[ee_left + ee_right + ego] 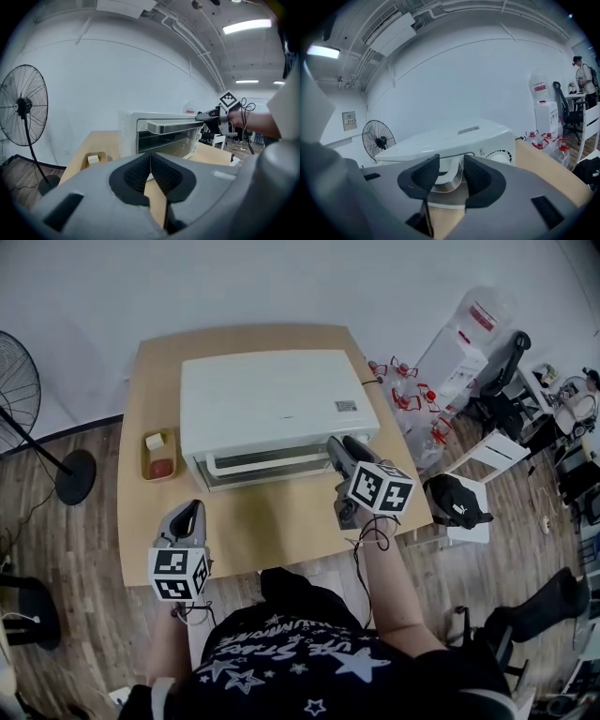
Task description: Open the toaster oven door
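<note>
Head view puts the fan [19,381] at the far left edge, on the wood floor beside the table [281,540]. On the table's left side sits a tray [145,460] holding a pale block [155,441] and a red piece [161,467], just beside the left wall of the oven [272,390].

Your left gripper [191,512] hangs over the near left part of the table, lower left of the frame, well apart from the oven. In the left gripper view its jaws are pressed together with nothing between them, and they point toward the oven's front.

The oven stands in the middle of the table, upper centre of the frame. It is white, and its glass door [258,472] faces you. The door stands upright against the oven front, and its handle [267,461] runs along the door's top edge.

Your right gripper [336,451] is at the handle's right end. In the right gripper view its jaws are spread, and the handle's curved end shows in the gap between them. You cannot tell whether either pad touches it. Just right of the jaws in that view is a dial [501,157] on the oven front.

Farther right in the head view, red-capped bottles [408,395] stand on the floor past the table edge. Beyond them is a water dispenser [450,362]. A white chair [469,532] carrying something black is at the right middle.
</note>
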Demonstrator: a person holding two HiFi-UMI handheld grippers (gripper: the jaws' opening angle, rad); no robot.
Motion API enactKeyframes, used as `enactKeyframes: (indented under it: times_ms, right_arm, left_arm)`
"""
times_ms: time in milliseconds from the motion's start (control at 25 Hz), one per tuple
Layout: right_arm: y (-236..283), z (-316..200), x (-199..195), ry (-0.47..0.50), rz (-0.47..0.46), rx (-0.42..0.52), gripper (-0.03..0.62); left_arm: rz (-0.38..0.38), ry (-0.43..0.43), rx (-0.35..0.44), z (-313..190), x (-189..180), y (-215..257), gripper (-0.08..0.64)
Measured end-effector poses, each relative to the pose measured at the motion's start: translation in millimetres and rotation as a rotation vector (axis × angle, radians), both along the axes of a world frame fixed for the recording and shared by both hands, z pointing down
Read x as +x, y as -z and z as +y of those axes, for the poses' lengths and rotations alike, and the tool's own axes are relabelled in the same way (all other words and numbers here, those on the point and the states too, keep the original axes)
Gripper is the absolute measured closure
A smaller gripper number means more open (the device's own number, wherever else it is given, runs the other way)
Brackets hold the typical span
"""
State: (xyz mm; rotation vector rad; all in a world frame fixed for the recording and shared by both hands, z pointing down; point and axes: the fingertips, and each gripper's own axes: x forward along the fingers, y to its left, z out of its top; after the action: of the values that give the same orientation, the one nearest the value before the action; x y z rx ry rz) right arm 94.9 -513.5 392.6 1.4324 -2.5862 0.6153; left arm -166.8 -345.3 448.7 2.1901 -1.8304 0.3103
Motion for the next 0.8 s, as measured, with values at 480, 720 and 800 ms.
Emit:
enactKeyframes:
  times_ms: [480, 720, 800]
  right_arm:
    - [-2.9, 0.2, -5.1, 0.006, 0.047, -0.057, 0.454]
    - [-5.1, 9.8, -2.2, -0.002, 0.079, -0.057, 0.459]
    - [-6.9, 17.2, -1.9, 0.0, 0.095, -0.053, 0.459]
  left_arm:
    - [0.002, -0.01, -0.039, 5.6, 3.7, -11.5, 0.537]
    - [0.0, -0.025, -0.051, 18.8, 5.5, -12.6, 0.537]
    - [0.002, -0.026, -0.054, 25.6, 3.6, -14.8, 0.537]
